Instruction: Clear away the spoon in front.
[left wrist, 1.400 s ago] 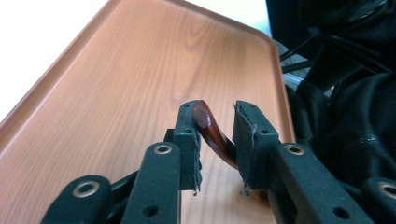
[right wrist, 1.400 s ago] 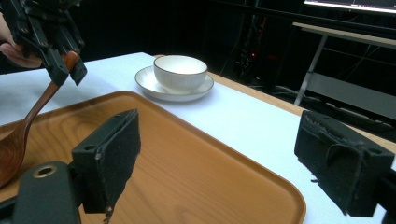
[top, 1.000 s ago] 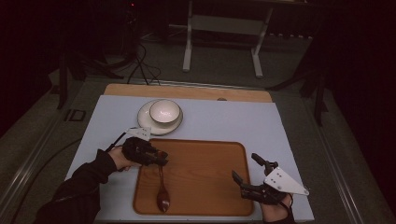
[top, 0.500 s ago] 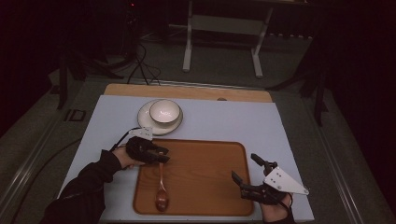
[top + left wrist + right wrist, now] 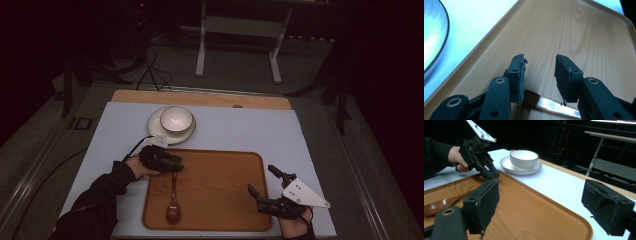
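Dark surroundings close in on a table point(image 5: 225, 127) with a pale blue-white top and a strip of bare wood along its far edge; a metal stand and loose cables sit on the floor beyond it. On the near half of the table lies a wooden tray point(image 5: 220, 185) with rounded corners. A brown wooden spoon point(image 5: 173, 200) rests inside the tray on its left side, bowl toward the near edge, handle pointing far.

At the far end of that handle, the left tool point(image 5: 172, 167) comes in over the tray's far left corner, held in a hand with a dark sleeve. In the left gripper view its two black jaws stand apart, having just been opening, and the glossy spoon handle point(image 5: 549, 105) runs across low between them; the pads do not press on it. In the right gripper view the left tool point(image 5: 490, 173) tips down with its jaw tips at the handle's end.

The right tool point(image 5: 262, 182) sits at the tray's near right corner, its grey three-cornered plate on top. Its jaws are spread wide with nothing between them, as the right gripper view shows.

Just beyond the tray's far left edge stands a white saucer point(image 5: 157, 127) with a white bowl point(image 5: 176, 119) upright on it.
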`<action>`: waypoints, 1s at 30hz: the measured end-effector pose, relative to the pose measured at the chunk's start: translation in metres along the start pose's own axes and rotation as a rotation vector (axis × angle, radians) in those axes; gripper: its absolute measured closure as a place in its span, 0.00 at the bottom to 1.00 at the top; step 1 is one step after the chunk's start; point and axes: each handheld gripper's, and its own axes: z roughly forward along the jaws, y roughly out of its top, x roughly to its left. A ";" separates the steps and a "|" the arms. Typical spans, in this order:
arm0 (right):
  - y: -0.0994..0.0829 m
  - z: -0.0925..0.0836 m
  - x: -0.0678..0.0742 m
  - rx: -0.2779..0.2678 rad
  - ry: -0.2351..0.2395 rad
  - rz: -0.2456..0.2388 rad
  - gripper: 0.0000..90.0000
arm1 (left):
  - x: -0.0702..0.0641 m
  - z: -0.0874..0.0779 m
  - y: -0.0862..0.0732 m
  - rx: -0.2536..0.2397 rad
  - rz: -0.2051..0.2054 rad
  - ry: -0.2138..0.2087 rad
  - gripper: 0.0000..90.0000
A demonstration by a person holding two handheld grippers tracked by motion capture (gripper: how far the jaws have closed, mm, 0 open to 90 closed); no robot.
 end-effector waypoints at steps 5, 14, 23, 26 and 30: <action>0.000 0.000 0.000 0.001 -0.001 0.002 0.16 | -0.004 -0.003 0.002 -0.019 -0.001 0.001 0.65; 0.000 0.000 0.000 0.000 -0.007 -0.008 0.16 | -0.025 -0.032 0.017 -0.165 -0.045 0.054 0.15; 0.001 -0.001 0.001 0.000 -0.012 -0.012 0.16 | -0.048 -0.049 0.019 -0.270 -0.092 0.099 0.00; 0.001 0.000 0.001 0.002 -0.009 -0.013 0.16 | -0.058 -0.055 0.016 -0.299 -0.068 0.144 0.00; 0.001 0.000 0.001 0.002 -0.010 -0.013 0.16 | -0.066 -0.061 0.011 -0.317 -0.067 0.190 0.00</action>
